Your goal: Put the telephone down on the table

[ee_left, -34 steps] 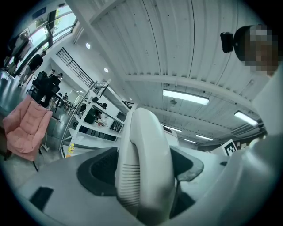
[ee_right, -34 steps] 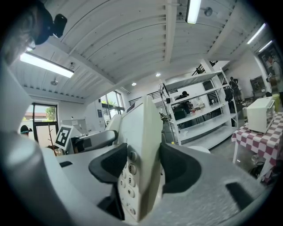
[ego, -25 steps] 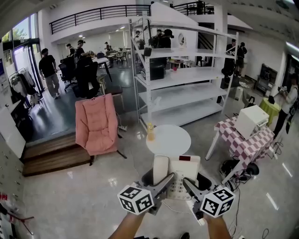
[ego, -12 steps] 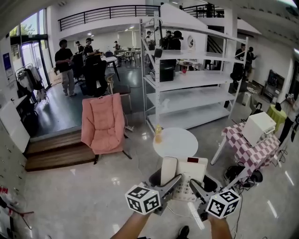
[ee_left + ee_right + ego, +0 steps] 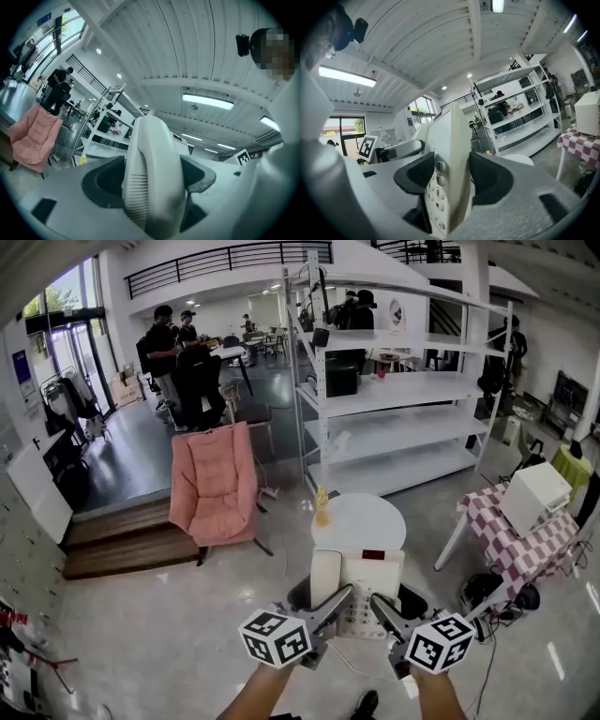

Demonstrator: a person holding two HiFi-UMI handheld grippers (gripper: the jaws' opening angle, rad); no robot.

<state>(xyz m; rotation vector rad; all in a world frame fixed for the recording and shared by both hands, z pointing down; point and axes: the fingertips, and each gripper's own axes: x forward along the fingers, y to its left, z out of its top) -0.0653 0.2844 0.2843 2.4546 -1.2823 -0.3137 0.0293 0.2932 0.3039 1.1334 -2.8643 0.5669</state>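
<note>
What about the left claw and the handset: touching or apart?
Touching. The left gripper view shows the left claw shut on the handset, both jaws pressed against its sides.

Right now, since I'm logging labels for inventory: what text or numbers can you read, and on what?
"9": seemingly, on a keypad key of the telephone held in the right gripper.
Other keys, the red display, the blue wall sign: too small or blurred.
Marker cubes: patterns only, no text.

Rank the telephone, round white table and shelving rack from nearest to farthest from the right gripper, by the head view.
1. telephone: clamped in the right gripper.
2. round white table: just ahead, beyond it.
3. shelving rack: farthest, behind the table.
</note>
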